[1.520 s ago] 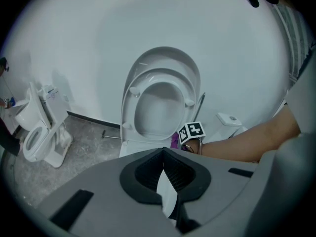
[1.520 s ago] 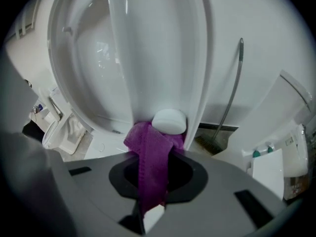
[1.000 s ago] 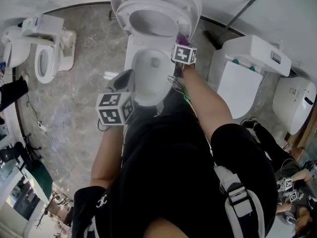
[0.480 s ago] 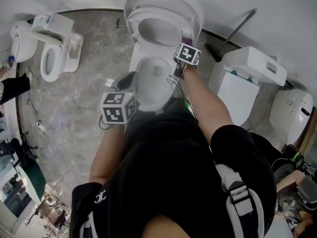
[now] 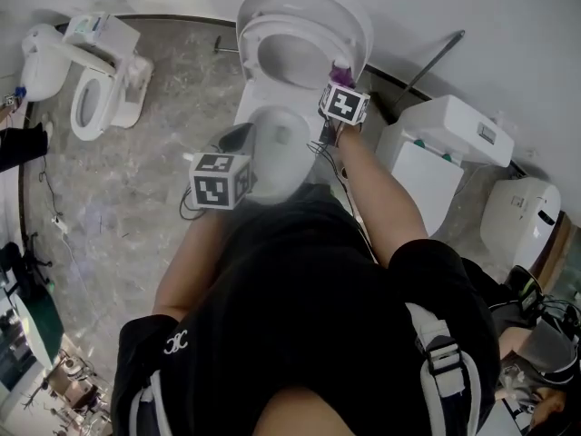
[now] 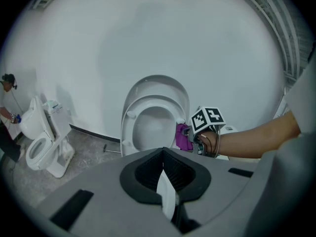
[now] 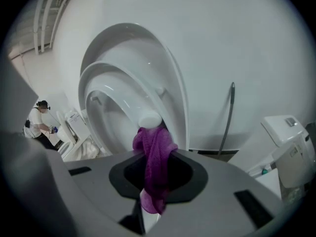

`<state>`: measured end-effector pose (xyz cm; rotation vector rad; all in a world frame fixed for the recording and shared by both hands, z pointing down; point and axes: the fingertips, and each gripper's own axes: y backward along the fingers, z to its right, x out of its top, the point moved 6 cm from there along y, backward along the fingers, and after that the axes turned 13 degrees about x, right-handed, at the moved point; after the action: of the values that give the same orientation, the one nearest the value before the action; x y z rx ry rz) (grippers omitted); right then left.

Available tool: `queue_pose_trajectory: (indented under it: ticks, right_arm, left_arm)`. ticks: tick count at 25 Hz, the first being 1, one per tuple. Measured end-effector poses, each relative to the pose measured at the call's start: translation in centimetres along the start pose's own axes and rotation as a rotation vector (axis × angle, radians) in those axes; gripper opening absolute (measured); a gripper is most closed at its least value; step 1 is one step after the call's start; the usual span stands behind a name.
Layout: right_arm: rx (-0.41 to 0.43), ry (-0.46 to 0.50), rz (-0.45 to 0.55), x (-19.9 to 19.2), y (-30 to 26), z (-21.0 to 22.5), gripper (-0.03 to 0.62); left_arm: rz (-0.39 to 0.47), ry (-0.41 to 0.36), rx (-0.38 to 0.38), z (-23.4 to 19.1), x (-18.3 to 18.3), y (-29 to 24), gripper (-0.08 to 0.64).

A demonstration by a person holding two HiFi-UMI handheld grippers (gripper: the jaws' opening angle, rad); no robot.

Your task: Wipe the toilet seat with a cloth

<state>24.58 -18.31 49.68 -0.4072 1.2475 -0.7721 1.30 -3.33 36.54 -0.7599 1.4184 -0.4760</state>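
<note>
The white toilet has its seat (image 5: 257, 36) and lid (image 5: 356, 18) tipped up over the bowl (image 5: 272, 148). A purple cloth (image 5: 340, 73) is bunched between the jaws of my right gripper (image 5: 338, 80) and pressed against the raised seat's right edge. In the right gripper view the cloth (image 7: 155, 152) hangs from the jaws just under a seat bumper (image 7: 149, 119). My left gripper (image 5: 238, 142) hovers at the bowl's left side, its jaws shut with nothing in them. From the left gripper view, the seat (image 6: 129, 127) and cloth (image 6: 183, 137) lie ahead.
More toilets stand around: one at the far left (image 5: 91, 98), one at the right (image 5: 436, 153), another beyond it (image 5: 517, 216). A dark pole (image 5: 431, 57) leans on the wall behind. A person (image 7: 39, 120) stands at the left toilets. Cables lie on the grey floor.
My right gripper has risen with the cloth along the seat's right edge. The left gripper has hardly moved.
</note>
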Motion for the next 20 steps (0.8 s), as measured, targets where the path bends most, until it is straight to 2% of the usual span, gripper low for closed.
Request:
queue_pose_trajectory:
  ticks: [3, 7, 12, 14, 17, 20]
  right_arm:
    - [0.024, 0.002, 0.004, -0.6, 1.1, -0.9, 0.061]
    - [0.097, -0.019, 0.067, 0.5, 2.5, -3.1, 0.063]
    - [0.082, -0.169, 0.07, 3.3, 2.2, -2.9, 0.063]
    - [0.066, -0.194, 0.069, 4.6, 2.2, -2.8, 0.063]
    - [0.061, -0.169, 0.071, 6.2, 2.1, -3.9, 0.063]
    - [0.073, -0.097, 0.08, 7.3, 1.8, -5.5, 0.063]
  left_arm:
    - [0.008, 0.005, 0.007, -0.2, -0.1, 0.2, 0.003]
    - [0.016, 0.018, 0.026, -0.7, -0.5, 0.5, 0.003]
    - [0.037, 0.067, 0.057, -1.7, -0.5, 1.3, 0.003]
    - [0.046, 0.071, 0.074, -2.0, -0.7, 1.5, 0.003]
    - [0.048, 0.075, 0.099, -2.7, -1.1, 2.0, 0.003]
    - [0.05, 0.1, 0.107, -3.3, -1.3, 2.4, 0.003]
